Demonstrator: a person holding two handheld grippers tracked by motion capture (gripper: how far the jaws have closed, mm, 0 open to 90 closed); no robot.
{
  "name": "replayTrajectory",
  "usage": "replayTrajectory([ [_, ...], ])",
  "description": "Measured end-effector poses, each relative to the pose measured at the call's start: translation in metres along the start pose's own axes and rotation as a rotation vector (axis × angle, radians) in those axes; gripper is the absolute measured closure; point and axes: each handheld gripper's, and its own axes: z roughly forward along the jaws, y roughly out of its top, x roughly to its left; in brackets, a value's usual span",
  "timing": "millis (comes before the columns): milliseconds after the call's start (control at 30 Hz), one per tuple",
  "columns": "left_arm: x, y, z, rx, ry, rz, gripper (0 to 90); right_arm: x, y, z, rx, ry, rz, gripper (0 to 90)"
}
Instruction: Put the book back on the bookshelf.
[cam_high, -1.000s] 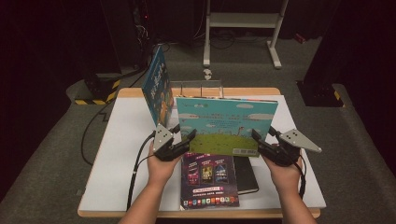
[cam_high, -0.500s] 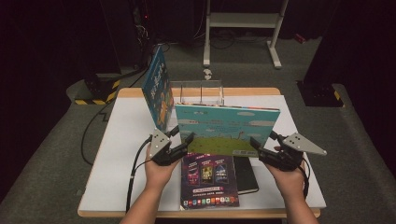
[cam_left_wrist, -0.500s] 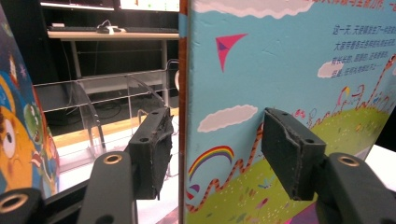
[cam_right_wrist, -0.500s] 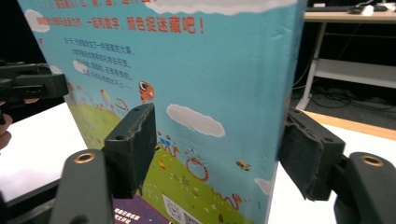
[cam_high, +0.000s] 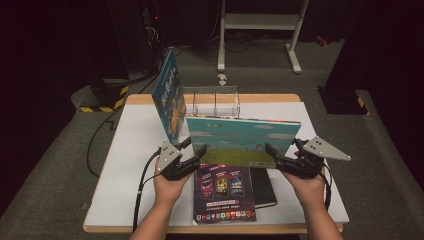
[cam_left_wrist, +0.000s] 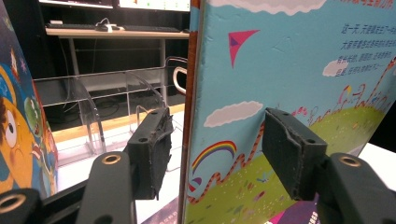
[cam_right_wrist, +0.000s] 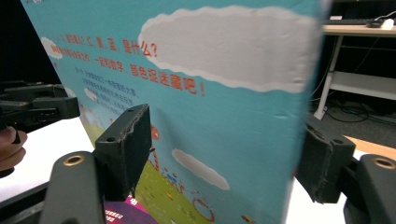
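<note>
My left hand-held gripper (cam_high: 196, 152) straddles the left edge of the sky-blue picture book (cam_high: 242, 140), pads apart from both faces, so it grips nothing. My right hand-held gripper (cam_high: 282, 152) has just been opening and brackets the right edge, jaws clear of it. The book stands upright on the worktop (cam_high: 125, 160) (cover toward me), in front of the clear acrylic rack (cam_high: 212, 100). A dark book (cam_high: 222, 192) lies flat below it; another picture book (cam_high: 169, 97) stands at the rack's left.

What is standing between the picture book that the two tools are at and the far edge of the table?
In the high view, a clear acrylic rack stands behind the picture book, before the table's far edge.
</note>
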Motion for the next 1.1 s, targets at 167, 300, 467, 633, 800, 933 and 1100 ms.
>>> replayTrajectory([
  [167, 0.010, -0.004, -0.010, 0.009, 0.014, -0.013, 42.2, 0.003, 0.001, 0.002, -0.008, 0.011, -0.016, 30.2],
  [300, 0.023, -0.012, -0.027, 0.030, 0.060, -0.015, 42.7, 0.001, 0.001, 0.001, -0.013, 0.033, -0.018, 33.2],
  [467, 0.037, -0.025, -0.052, 0.053, 0.108, -0.029, 42.9, 0.000, -0.001, -0.003, -0.028, 0.060, -0.015, 38.7],
  [633, 0.048, -0.037, -0.071, 0.065, 0.144, -0.051, 43.0, 0.003, -0.002, -0.006, -0.027, 0.079, -0.020, 46.4],
  [800, 0.058, -0.044, -0.076, 0.075, 0.152, -0.085, 43.1, 0.008, -0.001, -0.007, -0.012, 0.095, -0.050, 55.5],
  [933, 0.061, -0.047, -0.076, 0.083, 0.153, -0.101, 43.2, 0.011, 0.000, -0.008, -0.009, 0.109, -0.053, 62.3],
  [1100, 0.061, -0.047, -0.075, 0.080, 0.148, -0.104, 43.2, 0.014, 0.000, -0.009, -0.016, 0.155, -0.037, 73.1],
])
